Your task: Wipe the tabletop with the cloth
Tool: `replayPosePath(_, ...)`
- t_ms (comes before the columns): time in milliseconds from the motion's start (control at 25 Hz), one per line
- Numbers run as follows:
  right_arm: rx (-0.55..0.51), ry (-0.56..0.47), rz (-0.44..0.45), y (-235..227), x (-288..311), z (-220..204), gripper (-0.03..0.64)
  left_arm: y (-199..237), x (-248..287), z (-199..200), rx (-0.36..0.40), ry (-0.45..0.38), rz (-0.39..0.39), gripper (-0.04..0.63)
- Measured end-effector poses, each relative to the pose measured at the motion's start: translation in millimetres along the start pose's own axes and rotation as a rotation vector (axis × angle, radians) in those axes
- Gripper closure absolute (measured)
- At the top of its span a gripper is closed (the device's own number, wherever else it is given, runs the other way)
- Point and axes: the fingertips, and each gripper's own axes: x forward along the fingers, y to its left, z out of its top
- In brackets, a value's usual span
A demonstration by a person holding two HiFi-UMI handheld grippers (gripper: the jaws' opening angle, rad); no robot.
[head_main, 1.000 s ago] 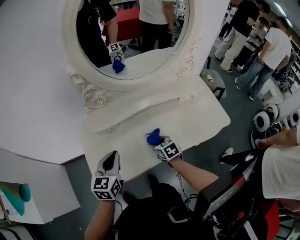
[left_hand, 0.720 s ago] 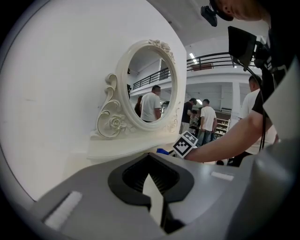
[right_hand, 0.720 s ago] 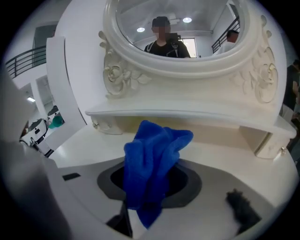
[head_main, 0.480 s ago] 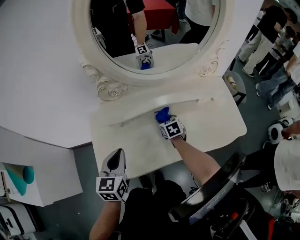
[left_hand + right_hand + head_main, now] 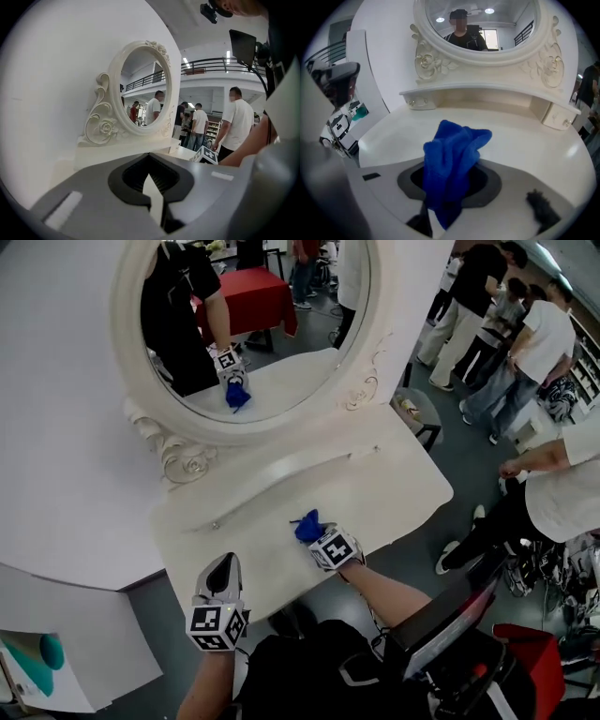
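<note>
A blue cloth (image 5: 307,525) is bunched in my right gripper (image 5: 314,533), which is shut on it and presses it onto the white tabletop (image 5: 384,491) near the front edge, about mid-width. In the right gripper view the cloth (image 5: 454,157) stands up from between the jaws of the right gripper (image 5: 443,206), with the tabletop (image 5: 529,140) spreading ahead. My left gripper (image 5: 223,565) hovers at the table's front left corner, shut with nothing in it. The left gripper (image 5: 157,199) looks along the table toward the mirror.
An oval mirror (image 5: 272,315) in an ornate white frame rises behind a raised back shelf (image 5: 281,472). A white wall panel (image 5: 66,474) lies to the left. A small stool (image 5: 422,407) and several people (image 5: 525,343) stand on the floor to the right.
My right gripper has drawn the cloth back from the raised back shelf toward the table's front edge. The left gripper has stayed by the front left corner.
</note>
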Motion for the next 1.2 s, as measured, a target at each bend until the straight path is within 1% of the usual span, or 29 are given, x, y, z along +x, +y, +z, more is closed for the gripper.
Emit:
replayPosePath(120,0.026,0.013,-0.013,7.0,-20.9,-24.9,0.471,-7.8,13.1,3.5,0.026,-0.012,-0.055,0.589)
replayPosePath(240,0.101,0.004,-0.028,16.2,-36.9,-47.2,0.471,-11.4,18.7,-2.5,0.054,0.006,-0.095,0.589)
replayPosePath(280,0.118,-0.001,-0.041,17.4,-42.4,-52.4,0.471,-11.2,21.9,-4.2,0.05,0.009,-0.107,0.589)
replayPosePath(440,0.129,0.005,-0.073,26.5,-56.1,-69.8,0.471,-7.2,28.9,-5.9,0.024,-0.002,-0.133,0.588)
replayPosePath(600,0.172,0.054,-0.049,26.4,-55.7,-76.8,0.471,-7.0,33.2,-5.9,0.012,-0.016,-0.145,0.588)
replayPosePath(680,0.159,0.049,-0.061,10.9,-53.9,-61.5,0.471,-10.7,38.6,-1.7,0.02,-0.026,-0.153,0.588)
replayPosePath(800,0.14,-0.023,-0.094,-25.8,-44.2,-19.2,0.471,-18.0,43.6,2.9,0.029,-0.037,-0.152,0.588)
replayPosePath(880,0.136,-0.057,-0.097,-50.7,-32.7,8.1,0.471,-19.7,47.1,2.0,0.031,-0.035,-0.12,0.588)
replayPosePath(1000,0.116,-0.082,-0.106,-82.2,-13.2,42.9,0.47,-17.2,53.8,1.0,0.025,-0.021,-0.049,0.588)
replayPosePath(1120,0.078,-0.095,-0.112,-108.0,4.3,71.4,0.471,-21.5,61.5,1.2,-0.016,-0.003,-0.016,0.589)
replayPosePath(1200,0.061,-0.091,-0.105,-117.5,15.2,80.9,0.47,-26.0,64.3,1.8,-0.043,0.007,0.004,0.589)
